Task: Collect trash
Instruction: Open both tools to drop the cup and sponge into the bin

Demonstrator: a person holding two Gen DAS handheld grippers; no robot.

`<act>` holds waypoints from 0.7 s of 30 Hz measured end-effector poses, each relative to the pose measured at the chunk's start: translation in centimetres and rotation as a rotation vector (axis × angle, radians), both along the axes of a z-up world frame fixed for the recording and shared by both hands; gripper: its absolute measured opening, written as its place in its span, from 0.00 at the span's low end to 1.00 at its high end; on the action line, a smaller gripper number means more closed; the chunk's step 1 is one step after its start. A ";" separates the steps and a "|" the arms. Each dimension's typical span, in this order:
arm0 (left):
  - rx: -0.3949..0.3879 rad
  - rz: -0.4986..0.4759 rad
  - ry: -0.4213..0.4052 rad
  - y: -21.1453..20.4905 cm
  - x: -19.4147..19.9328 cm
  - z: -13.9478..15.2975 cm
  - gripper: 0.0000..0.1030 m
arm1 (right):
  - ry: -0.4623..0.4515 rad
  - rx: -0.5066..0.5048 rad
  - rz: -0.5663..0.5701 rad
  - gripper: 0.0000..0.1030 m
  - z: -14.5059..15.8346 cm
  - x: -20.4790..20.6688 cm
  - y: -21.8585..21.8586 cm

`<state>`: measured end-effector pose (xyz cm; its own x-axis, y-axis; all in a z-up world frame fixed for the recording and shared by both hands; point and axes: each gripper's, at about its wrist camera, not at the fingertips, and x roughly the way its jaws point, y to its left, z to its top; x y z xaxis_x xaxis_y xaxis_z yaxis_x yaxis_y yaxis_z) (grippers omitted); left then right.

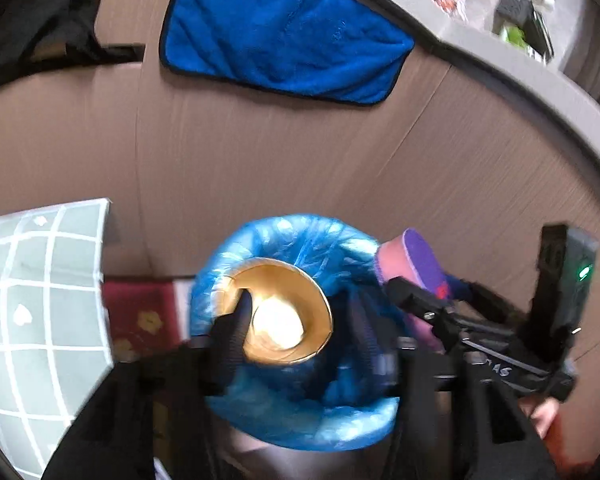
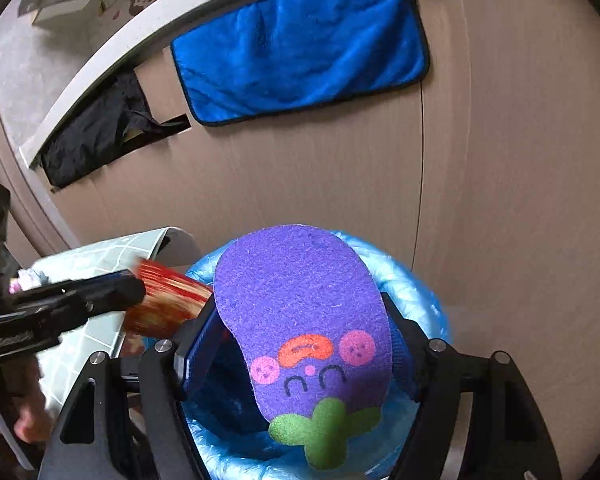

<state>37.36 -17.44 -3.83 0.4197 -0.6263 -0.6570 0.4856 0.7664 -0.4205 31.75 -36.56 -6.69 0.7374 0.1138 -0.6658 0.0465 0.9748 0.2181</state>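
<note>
Half the bin (image 2: 416, 280) behind sponge (image 2: 304, 320)

A home kitchen: wood-grain cabinet doors (image 2: 340, 184) under a grey countertop (image 1: 500, 56), blue towel (image 2: 300, 48) hanging.

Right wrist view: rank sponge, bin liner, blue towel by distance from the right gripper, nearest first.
1. Sponge: between the right gripper's fingers.
2. Bin liner: directly below, ringing the sponge.
3. Blue towel: farthest, hanging on the cabinet front above.
</note>
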 end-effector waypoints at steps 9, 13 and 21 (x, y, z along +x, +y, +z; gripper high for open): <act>0.075 0.103 -0.134 2.9 -1.6 3.3 0.53 | -0.089 0.020 -0.028 0.82 1.9 -1.6 -0.5; 0.143 0.171 -0.180 6.1 -3.4 4.1 0.53 | -0.117 0.007 -0.017 0.82 3.5 -3.1 0.2; 0.191 0.365 -0.250 15.7 -9.6 5.4 0.53 | -0.177 -0.014 0.088 0.82 7.0 -5.8 6.0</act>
<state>27.81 -1.77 1.61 0.7492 -0.2864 -0.5972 0.2387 0.9578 -0.1599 25.93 -30.59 0.27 0.8310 0.1741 -0.5284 -0.0767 0.9765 0.2013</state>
